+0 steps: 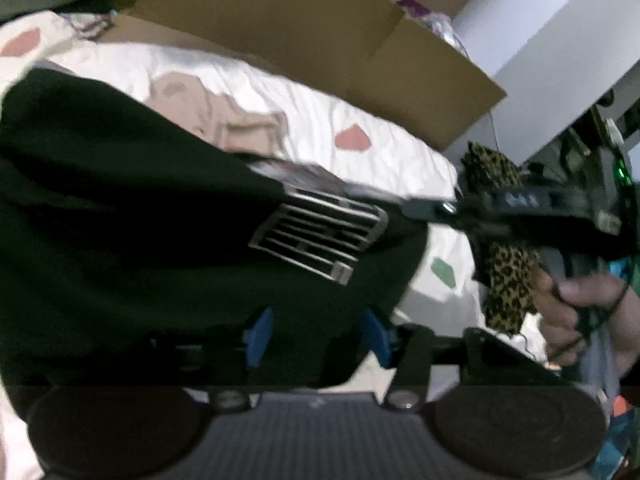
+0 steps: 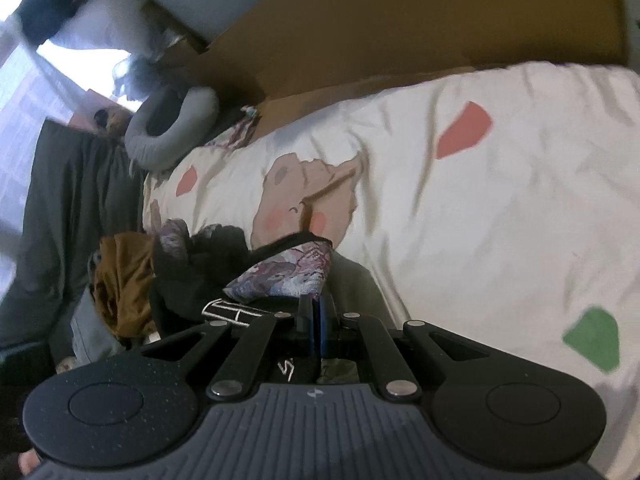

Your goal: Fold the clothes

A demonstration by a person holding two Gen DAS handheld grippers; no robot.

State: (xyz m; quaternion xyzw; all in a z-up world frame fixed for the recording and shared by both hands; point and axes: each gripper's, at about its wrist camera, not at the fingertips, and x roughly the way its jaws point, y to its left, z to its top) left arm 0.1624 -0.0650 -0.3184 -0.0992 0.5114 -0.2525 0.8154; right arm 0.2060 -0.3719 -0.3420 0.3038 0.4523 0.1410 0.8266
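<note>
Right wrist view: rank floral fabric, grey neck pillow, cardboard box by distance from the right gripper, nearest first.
1. floral fabric, just ahead of the right gripper.
2. grey neck pillow, upper left at the bed's far end.
3. cardboard box, along the top, beyond the bed.

White outlined letters on the black garment (image 2: 224,312) are unreadable.

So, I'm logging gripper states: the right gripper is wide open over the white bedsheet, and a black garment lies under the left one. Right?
Not quite. The right gripper is shut, its blue pads together, as the right wrist view shows. The white bedsheet and black garment are as you say.
</note>
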